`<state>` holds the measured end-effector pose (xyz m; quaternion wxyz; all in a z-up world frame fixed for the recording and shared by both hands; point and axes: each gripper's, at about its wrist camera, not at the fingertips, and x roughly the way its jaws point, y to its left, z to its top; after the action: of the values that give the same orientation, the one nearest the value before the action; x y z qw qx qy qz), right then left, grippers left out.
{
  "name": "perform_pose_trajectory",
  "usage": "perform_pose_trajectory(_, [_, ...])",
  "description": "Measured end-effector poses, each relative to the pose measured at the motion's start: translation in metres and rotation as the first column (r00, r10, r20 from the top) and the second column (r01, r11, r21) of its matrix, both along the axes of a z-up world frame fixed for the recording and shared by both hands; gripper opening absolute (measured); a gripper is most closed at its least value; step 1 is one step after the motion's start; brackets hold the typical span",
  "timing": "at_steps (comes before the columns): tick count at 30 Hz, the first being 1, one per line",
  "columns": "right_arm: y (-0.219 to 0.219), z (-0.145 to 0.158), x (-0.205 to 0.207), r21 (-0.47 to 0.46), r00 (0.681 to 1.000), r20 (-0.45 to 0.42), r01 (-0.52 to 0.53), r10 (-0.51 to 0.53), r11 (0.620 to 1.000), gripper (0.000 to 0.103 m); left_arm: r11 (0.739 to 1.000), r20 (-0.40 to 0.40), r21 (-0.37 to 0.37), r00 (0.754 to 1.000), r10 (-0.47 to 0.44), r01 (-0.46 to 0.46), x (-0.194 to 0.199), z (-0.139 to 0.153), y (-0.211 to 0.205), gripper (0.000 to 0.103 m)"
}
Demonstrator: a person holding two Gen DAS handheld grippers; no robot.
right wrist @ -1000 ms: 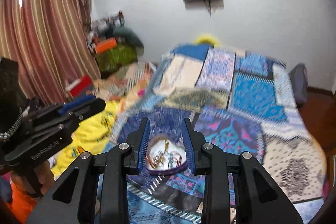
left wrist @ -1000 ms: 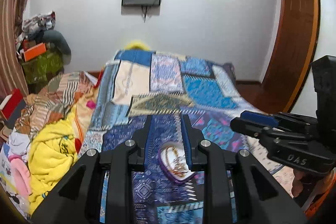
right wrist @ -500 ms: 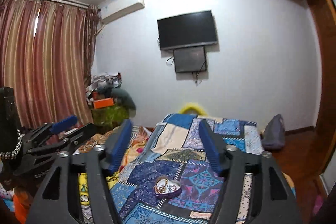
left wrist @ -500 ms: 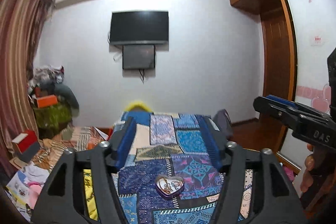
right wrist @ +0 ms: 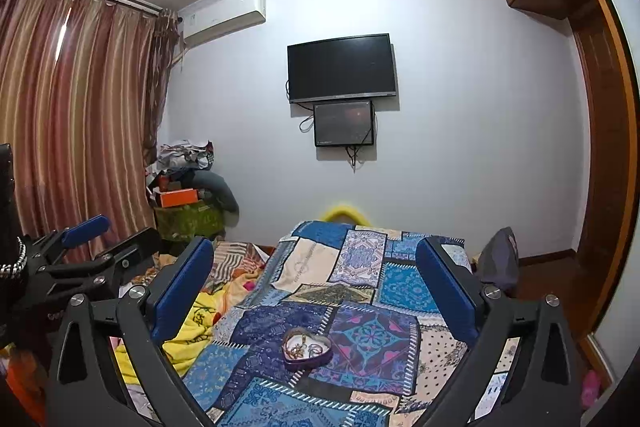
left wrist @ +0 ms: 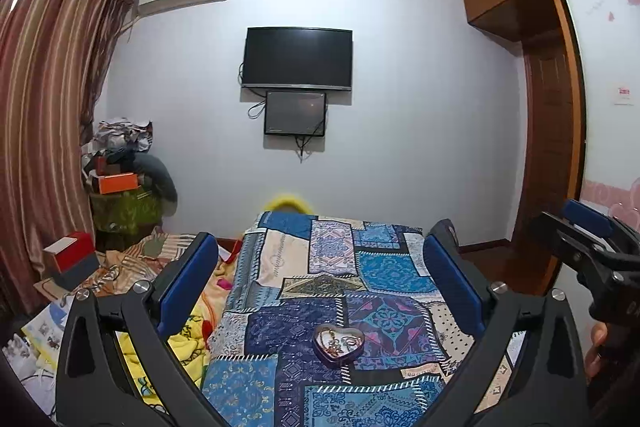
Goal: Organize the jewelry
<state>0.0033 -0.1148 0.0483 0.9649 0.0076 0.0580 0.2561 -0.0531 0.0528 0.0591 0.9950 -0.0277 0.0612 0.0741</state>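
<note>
Jewelry [left wrist: 338, 340], small chains and rings loose in an open heart-shaped tin [right wrist: 306, 349] on the patchwork bed [right wrist: 404, 289]: light, tangle-prone, likely slippery; the tin's rigid walls look the safest hold; both grippers' fingers [left wrist: 188, 281] have just been opening, wide and empty.

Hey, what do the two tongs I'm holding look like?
Both the left tongs and the right tongs have matte black angular frames with triangular cut-outs, silver screw heads at the joints, and flat blue pads lining the fingers. No cables or sleeves show.
</note>
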Motion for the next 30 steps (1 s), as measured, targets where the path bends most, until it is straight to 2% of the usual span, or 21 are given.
perform_pose_trajectory(30, [-0.006, -0.006, -0.010, -0.018, 0.999, -0.040, -0.017, 0.016, 1.000, 0.101, 1.000, -0.022, -0.005, 1.000, 0.020, -0.020, 0.007, -0.012, 0.001, 0.103])
